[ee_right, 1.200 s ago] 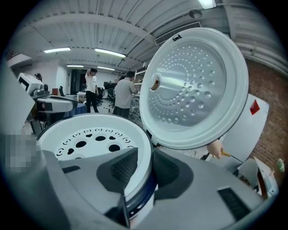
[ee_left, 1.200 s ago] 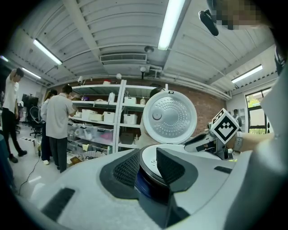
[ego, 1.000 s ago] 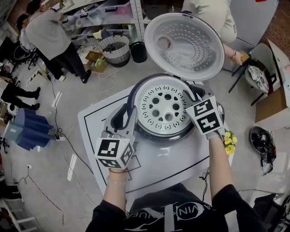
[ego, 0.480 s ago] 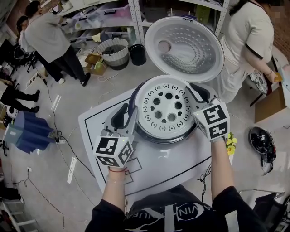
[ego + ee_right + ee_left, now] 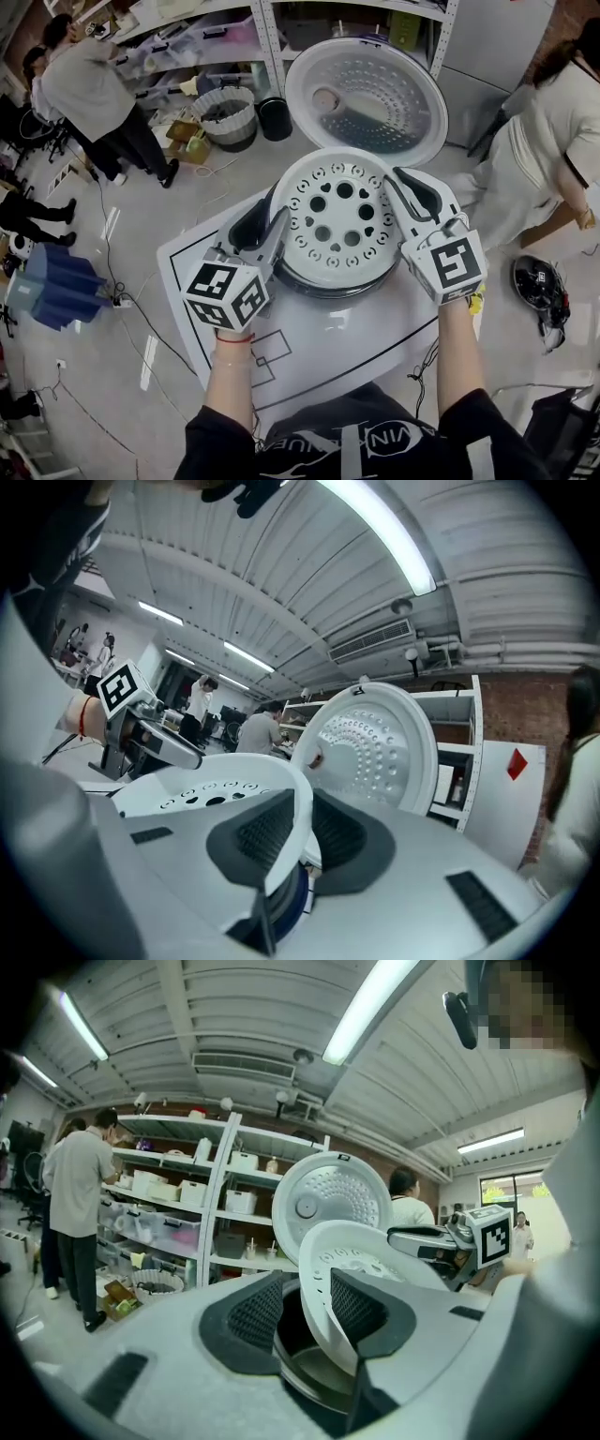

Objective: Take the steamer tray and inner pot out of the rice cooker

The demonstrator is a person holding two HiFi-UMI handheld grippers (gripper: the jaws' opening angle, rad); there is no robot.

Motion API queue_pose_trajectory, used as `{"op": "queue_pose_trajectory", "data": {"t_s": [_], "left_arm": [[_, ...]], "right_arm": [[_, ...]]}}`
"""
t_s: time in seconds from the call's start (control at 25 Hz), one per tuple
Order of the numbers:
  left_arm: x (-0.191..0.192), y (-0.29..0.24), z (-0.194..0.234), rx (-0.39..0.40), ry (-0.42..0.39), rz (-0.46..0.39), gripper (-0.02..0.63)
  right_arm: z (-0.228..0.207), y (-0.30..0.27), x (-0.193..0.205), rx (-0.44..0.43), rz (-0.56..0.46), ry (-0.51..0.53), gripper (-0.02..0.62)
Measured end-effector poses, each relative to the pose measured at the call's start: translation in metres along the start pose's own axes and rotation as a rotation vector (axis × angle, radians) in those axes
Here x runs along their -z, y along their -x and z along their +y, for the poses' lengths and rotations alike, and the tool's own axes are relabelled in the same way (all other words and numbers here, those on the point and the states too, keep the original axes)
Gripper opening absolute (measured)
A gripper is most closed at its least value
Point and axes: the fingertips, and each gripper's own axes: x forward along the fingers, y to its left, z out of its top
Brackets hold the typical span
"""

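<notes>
Right tongs (image 5: 298,836), just closing, grip steamer tray (image 5: 342,217) rim; left tongs (image 5: 306,1312), just opened wide, straddle it.

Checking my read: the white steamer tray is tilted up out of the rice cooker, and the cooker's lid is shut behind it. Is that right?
No: the lid stands open, with its dimpled inner face showing in the head view. The steamer tray is indeed tilted up out of the rice cooker.

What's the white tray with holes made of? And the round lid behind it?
The steamer tray looks like white plastic: opaque, smooth, slightly glossy, with moulded holes. The lid looks like metal inside, probably aluminium: grey, dimpled, with a dull sheen.
</notes>
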Motion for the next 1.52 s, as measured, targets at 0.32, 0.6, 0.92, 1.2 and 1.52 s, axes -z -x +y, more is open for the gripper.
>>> {"op": "queue_pose_trajectory", "data": {"t_s": [0.32, 0.6, 0.92, 1.2, 1.52], "left_arm": [[0.01, -0.003, -0.007, -0.022, 0.017, 0.052, 0.088], [-0.002, 0.01, -0.005, -0.031, 0.038, -0.028, 0.071], [-0.034, 0.034, -0.012, -0.054, 0.03, -0.13, 0.061], [-0.053, 0.044, -0.021, -0.122, 0.027, -0.18, 0.054], [-0.049, 0.111, 0.026, -0.21, 0.07, -0.191, 0.048]], "right_arm": [[-0.004, 0.012, -0.003, -0.002, -0.054, -0.153, 0.058], [0.002, 0.019, -0.011, 0.019, -0.102, -0.231, 0.048], [0.007, 0.034, -0.044, 0.019, -0.175, -0.238, 0.046], [0.002, 0.039, -0.053, -0.039, -0.207, -0.293, 0.046], [0.075, 0.017, -0.073, -0.123, -0.151, -0.347, 0.048]]}}
